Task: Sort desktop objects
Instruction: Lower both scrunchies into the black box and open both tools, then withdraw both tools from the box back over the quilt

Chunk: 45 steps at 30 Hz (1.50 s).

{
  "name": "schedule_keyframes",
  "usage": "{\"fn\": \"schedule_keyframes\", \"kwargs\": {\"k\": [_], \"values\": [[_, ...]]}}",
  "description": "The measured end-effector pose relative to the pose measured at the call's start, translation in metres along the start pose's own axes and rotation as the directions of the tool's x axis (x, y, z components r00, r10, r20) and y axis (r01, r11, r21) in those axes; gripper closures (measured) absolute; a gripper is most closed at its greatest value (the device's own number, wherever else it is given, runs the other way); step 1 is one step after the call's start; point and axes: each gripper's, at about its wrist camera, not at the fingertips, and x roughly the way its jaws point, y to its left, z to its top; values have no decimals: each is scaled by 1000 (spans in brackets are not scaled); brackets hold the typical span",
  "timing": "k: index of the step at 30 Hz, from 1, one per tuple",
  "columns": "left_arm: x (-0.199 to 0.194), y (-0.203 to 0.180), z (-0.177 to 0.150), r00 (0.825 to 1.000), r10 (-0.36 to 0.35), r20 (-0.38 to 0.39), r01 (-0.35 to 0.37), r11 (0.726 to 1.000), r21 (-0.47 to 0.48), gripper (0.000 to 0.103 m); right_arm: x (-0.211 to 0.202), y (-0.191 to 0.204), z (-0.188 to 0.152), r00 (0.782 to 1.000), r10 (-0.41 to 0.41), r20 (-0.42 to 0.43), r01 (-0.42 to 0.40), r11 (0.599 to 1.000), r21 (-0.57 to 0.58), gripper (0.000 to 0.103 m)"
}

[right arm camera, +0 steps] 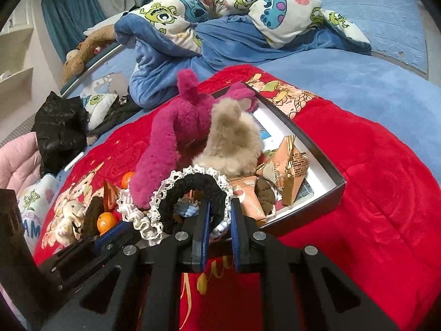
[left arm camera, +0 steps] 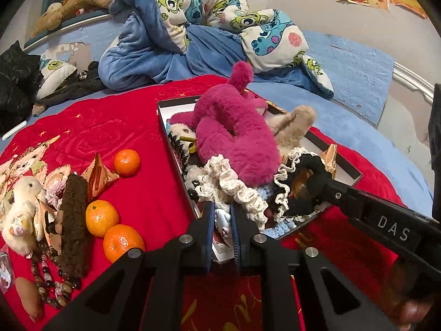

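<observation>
A black box [left arm camera: 355, 176] [right arm camera: 339, 183] on the red blanket holds a magenta plush [left arm camera: 234, 138] [right arm camera: 171, 138], a beige plush [right arm camera: 234, 138], a cream lace scrunchie [left arm camera: 228, 182] and gold snack packets [right arm camera: 292, 171]. My left gripper [left arm camera: 222, 207] is at the box's near corner, shut on a small grey-and-white toy [left arm camera: 223, 219]. My right gripper [right arm camera: 220, 204] [left arm camera: 319, 184] comes in from the right over the box, shut on a black scrunchie with white lace trim [right arm camera: 193, 190] [left arm camera: 297, 190].
Left of the box on the blanket [left arm camera: 143, 138] lie three oranges [left arm camera: 102, 218], a gold triangular packet [left arm camera: 99, 176], a brown fuzzy strip [left arm camera: 73, 220], a bead bracelet [left arm camera: 55, 284] and a white plush [left arm camera: 22, 215]. A rumpled blue quilt [left arm camera: 171, 41] lies behind.
</observation>
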Motion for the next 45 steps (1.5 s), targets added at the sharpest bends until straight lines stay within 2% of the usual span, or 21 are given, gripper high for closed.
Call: {"fn": "schedule_keyframes", "kwargs": {"k": [11,12,13,14,15,16,17,18,19,20,22,25,36,45], "values": [[-4,-4,-3,999,29,17,-28,1000,-7,89,0,-2,1,1000,25,-13,-25,1000,12,82],[-5,-4,-4,1000,22,20,-21,1000,-12,85,-1,-2,1,1000,24,-11,-24,1000,13,81],[-8,-5,-4,1000,12,26,-12,1000,-16,79,-3,-2,1,1000,24,-6,-24,1000,16,74],[-10,-5,-4,999,9,35,-8,1000,-13,75,-5,-1,1,1000,30,4,-30,999,19,62],[-14,-8,-5,998,25,54,-25,1000,-3,60,-8,0,2,999,34,14,-34,999,20,55],[-18,-10,-5,996,46,72,-46,999,3,40,-11,1,2,999,32,21,-33,999,18,43],[-23,-11,-5,993,60,104,-61,998,6,33,-13,3,2,999,27,29,-27,1000,13,35],[-28,-11,-6,990,60,131,-61,998,7,27,-14,4,2,999,18,34,-19,1000,7,33],[-33,-12,-6,986,59,155,-61,998,6,25,-15,6,2,999,8,36,-8,1000,4,26],[-37,-12,-5,984,60,171,-62,998,6,23,-15,6,2,999,-2,35,1,1000,5,13],[-41,-11,-6,980,60,187,-62,998,3,12,-16,6,2,999,-12,42,12,1000,0,4],[-41,-11,-5,982,62,181,-64,998,4,11,-18,8,1,998,-36,57,36,999,-11,0],[-42,-7,-8,984,56,168,-54,998,-15,11,-19,5,1,998,-42,56,41,999,8,0],[-45,-2,-8,986,28,164,-20,999,-50,11,-19,7,2,997,-44,61,43,999,14,0]]}}
